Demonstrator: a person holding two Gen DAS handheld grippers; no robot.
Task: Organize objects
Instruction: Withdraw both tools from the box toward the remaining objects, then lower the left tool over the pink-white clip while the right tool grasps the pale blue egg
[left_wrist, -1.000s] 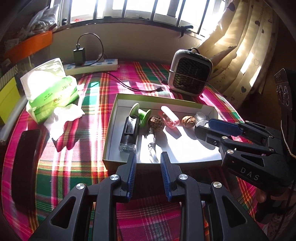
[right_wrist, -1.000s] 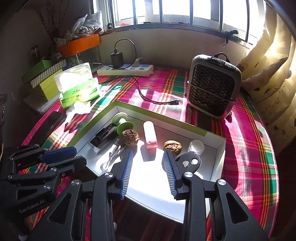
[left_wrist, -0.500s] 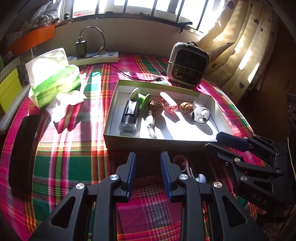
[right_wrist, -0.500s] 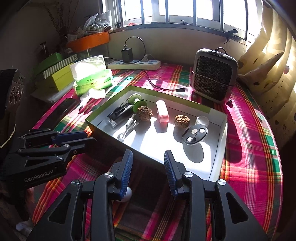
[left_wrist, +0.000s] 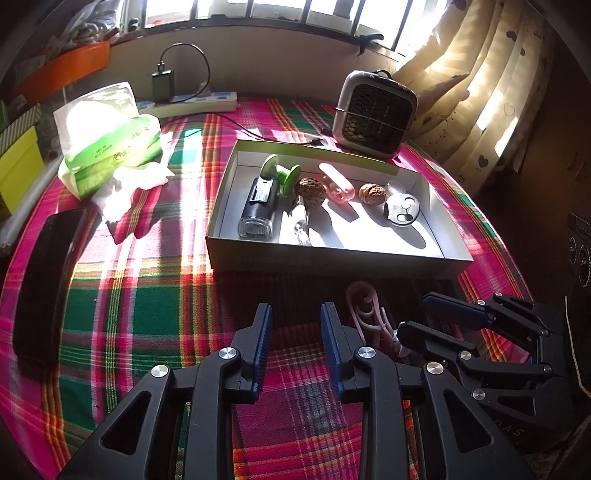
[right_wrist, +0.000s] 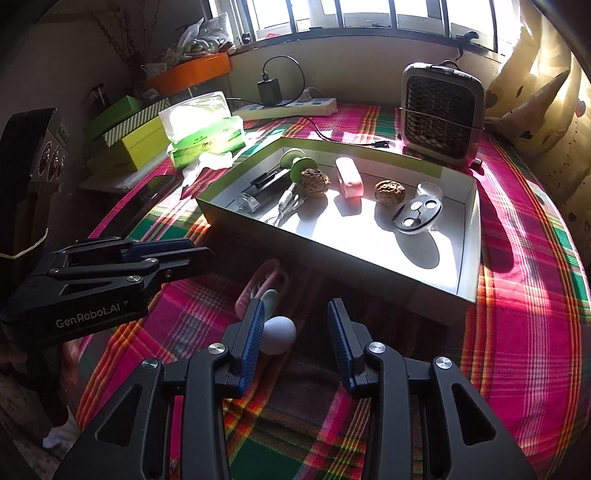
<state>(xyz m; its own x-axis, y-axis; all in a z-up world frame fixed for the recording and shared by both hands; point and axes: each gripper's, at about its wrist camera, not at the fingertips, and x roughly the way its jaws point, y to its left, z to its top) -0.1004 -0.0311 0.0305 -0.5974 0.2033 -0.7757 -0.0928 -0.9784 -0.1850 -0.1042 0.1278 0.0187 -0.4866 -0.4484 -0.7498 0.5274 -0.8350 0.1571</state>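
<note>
An open white-lined box (left_wrist: 332, 262) (right_wrist: 469, 240) sits on the plaid cloth. It holds a black device (left_wrist: 258, 206), a green spool (left_wrist: 280, 173), two walnuts (left_wrist: 312, 188) (right_wrist: 389, 191), a pink case (left_wrist: 338, 182) (right_wrist: 349, 177), a white cable and a round grey disc (left_wrist: 402, 210) (right_wrist: 419, 214). In front of the box lie pink clips (left_wrist: 364, 302) (right_wrist: 266, 273) and a white ball (right_wrist: 279, 334). My left gripper (left_wrist: 295, 314) (right_wrist: 199, 248) is open over bare cloth. My right gripper (right_wrist: 295, 310) (left_wrist: 415, 312) is open, with the ball low beside its left finger.
A green tissue pack (left_wrist: 110, 136) and a long black case (left_wrist: 48, 280) lie left of the box. A power strip with a charger (left_wrist: 195, 105) and a small heater (left_wrist: 375, 110) stand at the back. Yellow-green boxes (right_wrist: 129, 144) are stacked far left, and curtains hang at the right.
Both grippers have drawn back from over the box toward the table's near side. The disc stays in the box. The pink clips and white ball have come into view.
</note>
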